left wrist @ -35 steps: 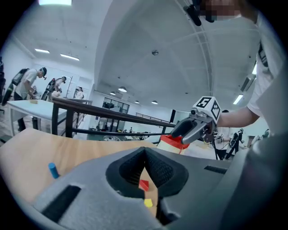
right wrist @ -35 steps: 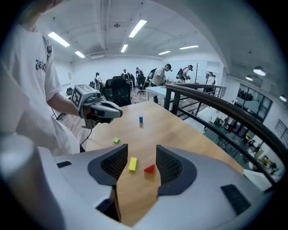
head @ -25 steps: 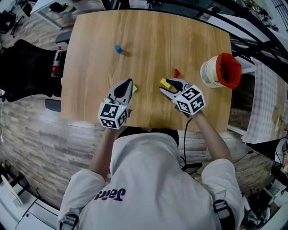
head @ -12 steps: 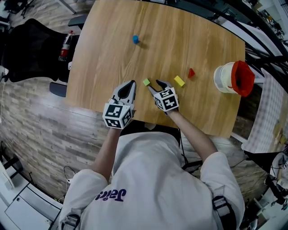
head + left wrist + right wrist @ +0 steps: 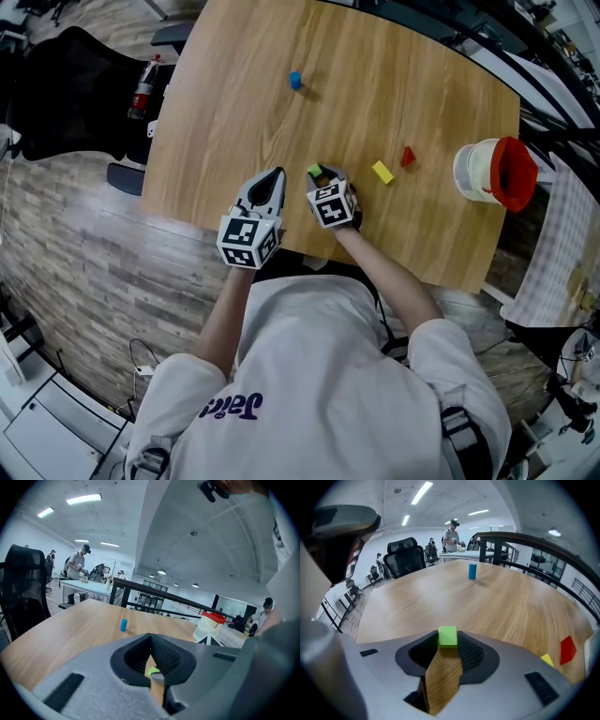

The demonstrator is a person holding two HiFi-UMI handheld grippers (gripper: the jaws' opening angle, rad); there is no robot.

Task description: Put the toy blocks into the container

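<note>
A small green block (image 5: 315,172) lies on the wooden table (image 5: 375,84) near its front edge. My right gripper (image 5: 322,180) points steeply down over it. Its jaws have just been closing, and in the right gripper view the green block (image 5: 448,637) sits between the tips with the pads against its sides. My left gripper (image 5: 273,175) hovers just left of it, tips together and empty; the green block (image 5: 152,671) shows through its jaws. A yellow block (image 5: 382,172) and a red block (image 5: 408,156) lie to the right. A blue cylinder (image 5: 295,80) stands farther back. The white container (image 5: 476,172) with its red lid stands at the right edge.
A black office chair (image 5: 75,89) stands off the table's left side. A dark railing (image 5: 534,543) runs behind the table's far right edge. Bare wood lies between the blue cylinder (image 5: 472,571) and the blocks.
My right gripper has moved left and down, from beside the yellow block to the green block, and its jaws have narrowed round it. The left gripper has sunk slightly.
</note>
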